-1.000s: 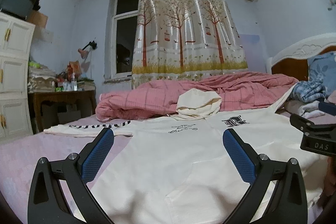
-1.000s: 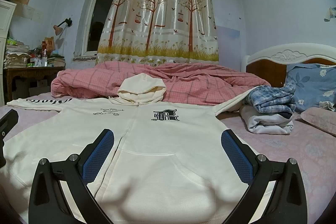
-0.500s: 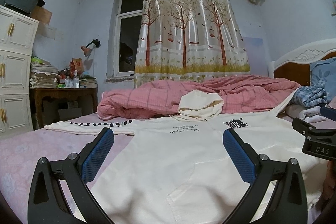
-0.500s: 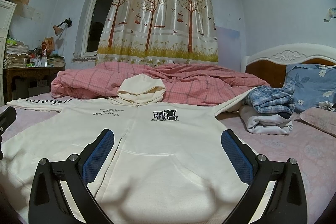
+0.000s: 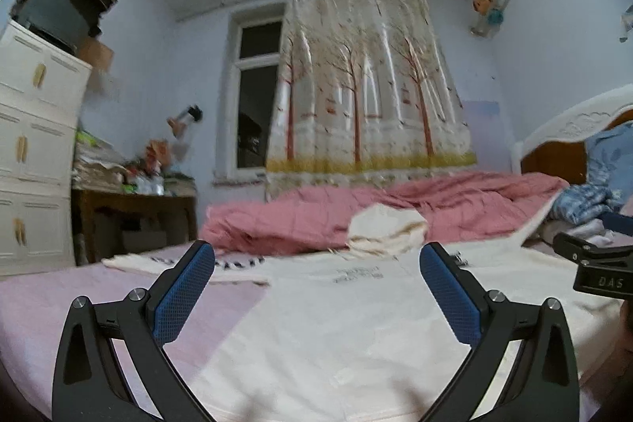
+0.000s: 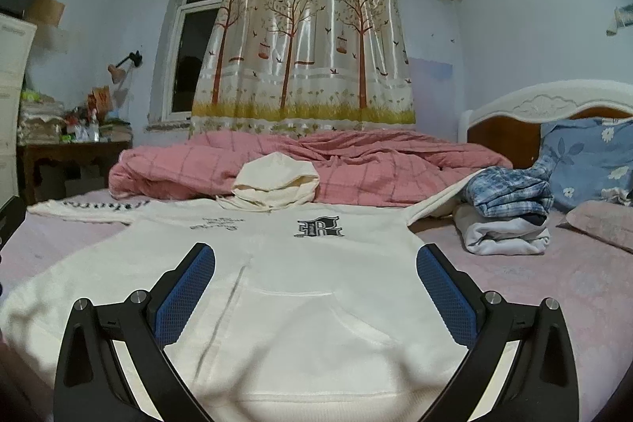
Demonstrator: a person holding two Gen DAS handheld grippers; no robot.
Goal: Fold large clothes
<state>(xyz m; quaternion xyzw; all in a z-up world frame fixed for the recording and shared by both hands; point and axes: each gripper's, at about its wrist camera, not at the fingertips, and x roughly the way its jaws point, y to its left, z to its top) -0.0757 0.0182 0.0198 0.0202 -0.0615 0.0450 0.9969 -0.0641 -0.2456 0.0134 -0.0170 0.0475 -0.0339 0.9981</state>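
Cream hoodie (image 6: 316, 287) spread flat, front side up, on the pink bedsheet (image 6: 554, 295). Hem nearest the cameras, hood (image 6: 277, 184) at the far end, resting against the crumpled pink quilt (image 6: 356, 165). Black letter emblem (image 6: 319, 227) on the chest, small script print (image 6: 217, 223) just beside it. Kangaroo pocket (image 6: 316, 319) at centre front. One sleeve (image 6: 87, 210) extended flat outward with dark lettering along it; opposite sleeve (image 6: 443, 200) angled up toward the folded clothes stack (image 6: 506, 212).

Right gripper (image 6: 315, 273) held low over the hem, fingers spread wide, nothing between the blue pads (image 6: 184, 293). Pocket and chest visible through the gap.

Left gripper (image 5: 316, 277) likewise spread wide and holding nothing, positioned over the hoodie (image 5: 336, 335) near its side edge, bare bedsheet (image 5: 79, 303) under the outer finger. Left wrist view motion-blurred; contact between finger tips and fabric not determinable. Part of the right gripper (image 5: 601, 263) visible at the edge of that view, above the garment.

Surroundings: tree-print curtain (image 6: 308, 50) partly covering a dark window (image 6: 194, 38), white headboard (image 6: 554, 101), blue floral pillow (image 6: 585, 157), wooden side table (image 6: 71, 153) loaded with small items, white cabinet (image 5: 35, 145) beside it.
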